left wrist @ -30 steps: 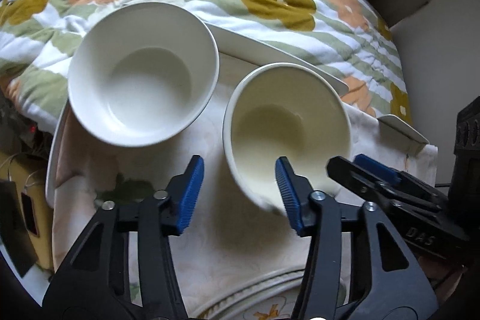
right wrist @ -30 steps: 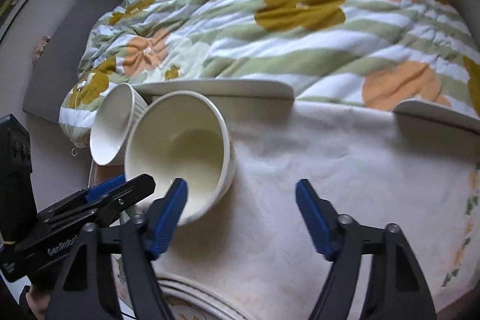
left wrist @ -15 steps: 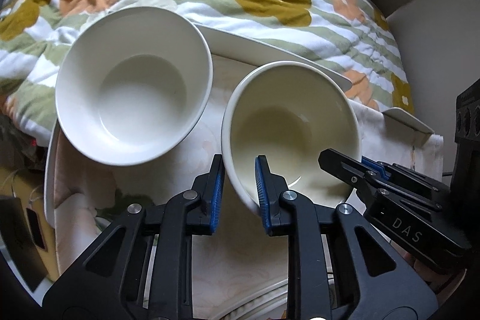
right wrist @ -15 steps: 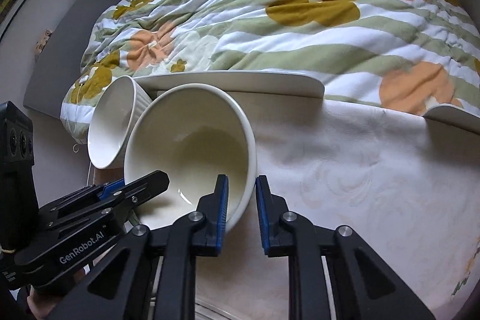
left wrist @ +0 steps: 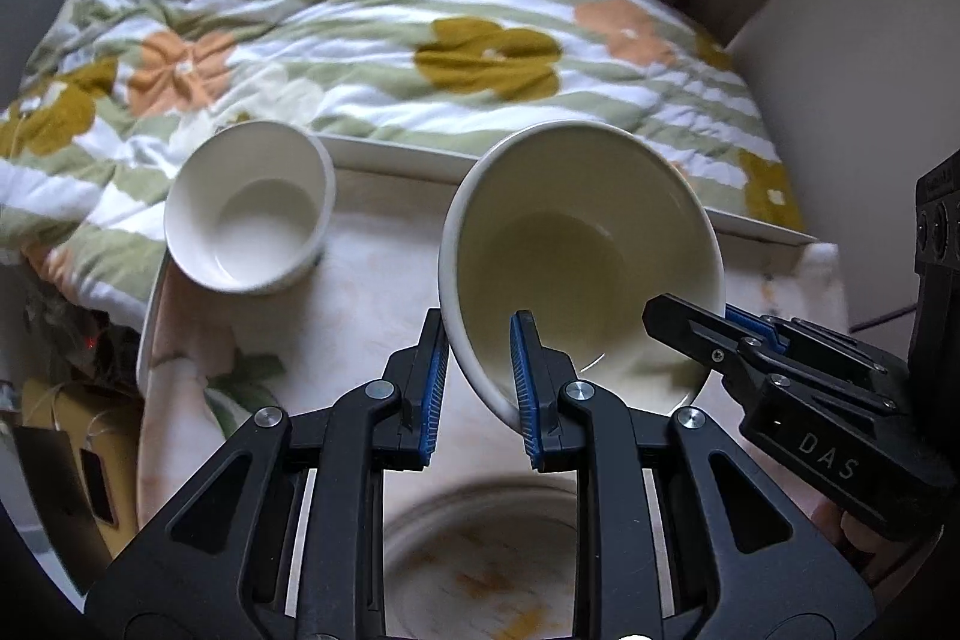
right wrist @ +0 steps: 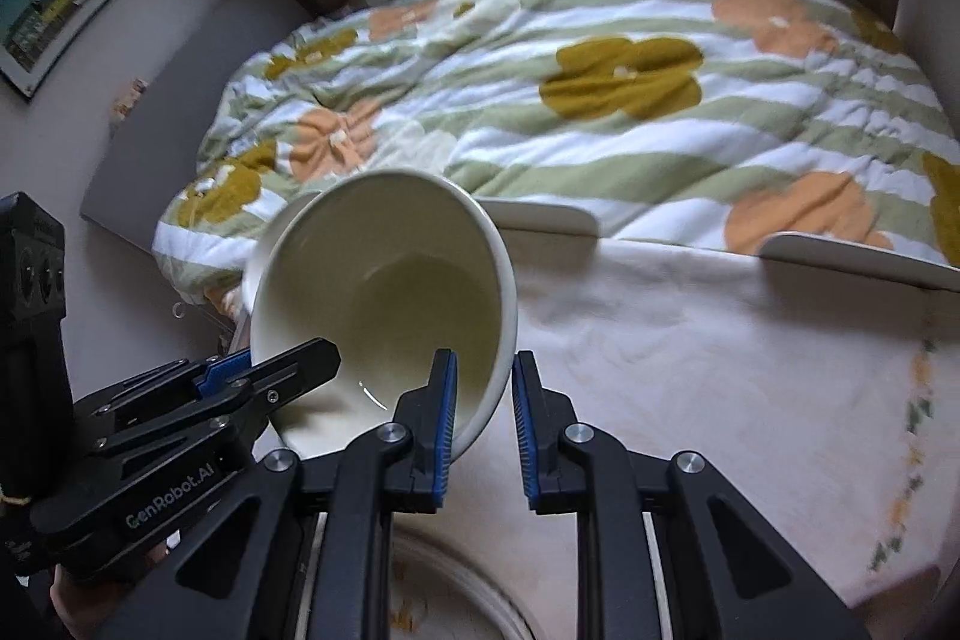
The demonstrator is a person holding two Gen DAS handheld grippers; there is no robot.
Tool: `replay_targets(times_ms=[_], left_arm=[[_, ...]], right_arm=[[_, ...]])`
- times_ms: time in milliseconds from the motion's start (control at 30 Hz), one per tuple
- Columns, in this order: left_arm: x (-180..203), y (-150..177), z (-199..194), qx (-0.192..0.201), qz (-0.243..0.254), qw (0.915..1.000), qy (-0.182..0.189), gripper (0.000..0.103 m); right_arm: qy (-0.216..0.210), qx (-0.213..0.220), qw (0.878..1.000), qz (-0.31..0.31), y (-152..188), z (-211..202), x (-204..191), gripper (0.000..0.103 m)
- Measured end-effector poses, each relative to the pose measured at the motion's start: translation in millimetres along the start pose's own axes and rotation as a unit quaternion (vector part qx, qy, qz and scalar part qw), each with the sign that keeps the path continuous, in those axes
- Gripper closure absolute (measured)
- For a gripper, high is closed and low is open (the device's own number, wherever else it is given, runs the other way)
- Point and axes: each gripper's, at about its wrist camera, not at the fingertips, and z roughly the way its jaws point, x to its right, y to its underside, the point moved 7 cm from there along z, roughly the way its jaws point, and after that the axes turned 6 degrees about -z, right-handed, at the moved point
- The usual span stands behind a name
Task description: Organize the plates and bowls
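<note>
A cream bowl is held off the table, tilted toward me. My left gripper is shut on its left rim. My right gripper is shut on its right rim, and the bowl fills the left of the right wrist view. The right gripper also shows in the left wrist view, and the left gripper in the right wrist view. A smaller white bowl stands on the table at the left. A round patterned plate lies below the grippers, partly hidden by them.
The table has a cream cloth and a white raised edge. A flowered quilt lies behind it. A wall rises at the right. Cables and a yellow object lie off the left edge.
Both grippers closed on the cream bowl's rim and lifted it up and back from the table. The white bowl stayed in place and now looks farther away.
</note>
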Motion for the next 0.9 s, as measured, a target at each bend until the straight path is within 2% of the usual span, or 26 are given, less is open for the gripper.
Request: replay_targets(times_ms=[200,433,533,700,900], left_arm=[[72,39,-37,0.009,0.032,0.9992,0.023,0.084],[160,90,-52,0.003,0.072,0.9959,0.055,0.084],[195,113,-46,-0.011,0.092,0.9935,0.066,0.084],[240,151,-23,-0.062,0.121,0.9873,0.081,0.084],[261,182,11,-0.111,0.174,0.9763,0.065,0.084]], right_arm=[[0.012,0.032,0.999,0.013,32,-78,28,0.086],[0.042,0.055,0.997,0.042,86,-153,83,0.086],[0.054,0.057,0.995,0.059,108,-171,107,0.086],[0.076,0.044,0.991,0.1,150,-188,148,0.086],[0.09,0.015,0.985,0.149,193,-173,177,0.086]])
